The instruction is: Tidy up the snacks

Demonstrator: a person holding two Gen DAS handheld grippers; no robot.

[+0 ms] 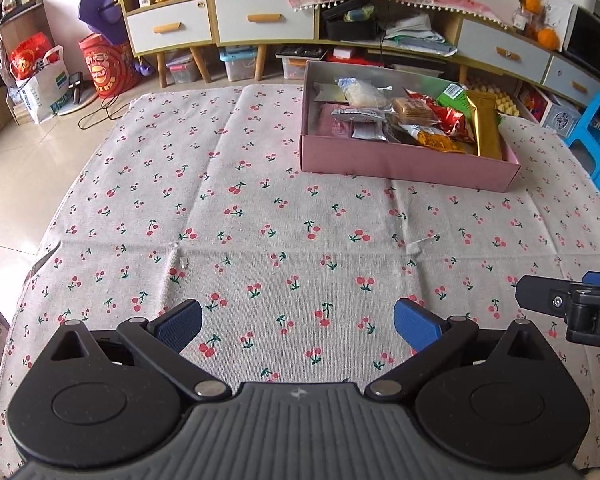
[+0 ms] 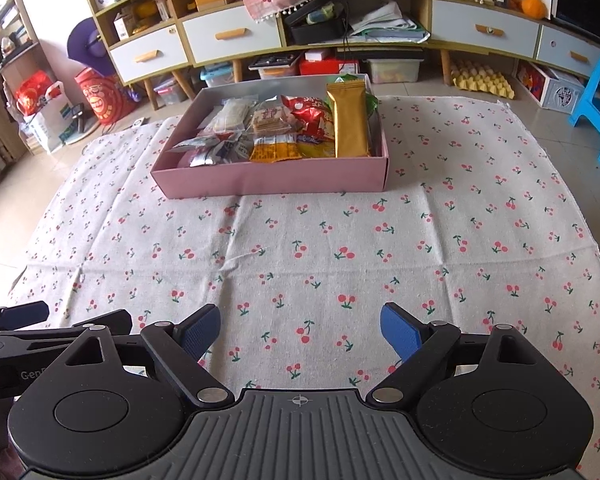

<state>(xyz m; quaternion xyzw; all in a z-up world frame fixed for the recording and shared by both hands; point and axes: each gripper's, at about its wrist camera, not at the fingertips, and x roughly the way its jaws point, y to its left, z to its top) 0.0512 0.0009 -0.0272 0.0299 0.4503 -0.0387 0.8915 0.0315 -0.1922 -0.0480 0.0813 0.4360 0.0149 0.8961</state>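
Pink cardboard box (image 2: 268,178) sits on the cherry-print cloth (image 2: 300,248), well ahead of both grippers, and holds all the visible snacks (image 2: 276,132); no packet lies loose on the cloth. A long gold packet (image 2: 350,120) lies along the box's right side, with red, orange and clear-wrapped packets piled to its left. This arrangement fits either a finished tidy-up or a full box awaiting sorting; the frames do not settle which.

Right gripper (image 2: 300,330) hovers low over the near cloth, jaws spread wide, holding nothing. Left gripper (image 1: 296,326) is in the same condition, just beside it.

For any further handling, approach the box from above and close across a packet's narrow width, since the wrappers are likely slippery and crush easily.

Right wrist view faces the box almost head-on and shows the packet fronts. Left wrist view places the box ahead and to the right, exposing its left inner wall (image 1: 309,100) and what appears to be a flat pink item beneath the pile.
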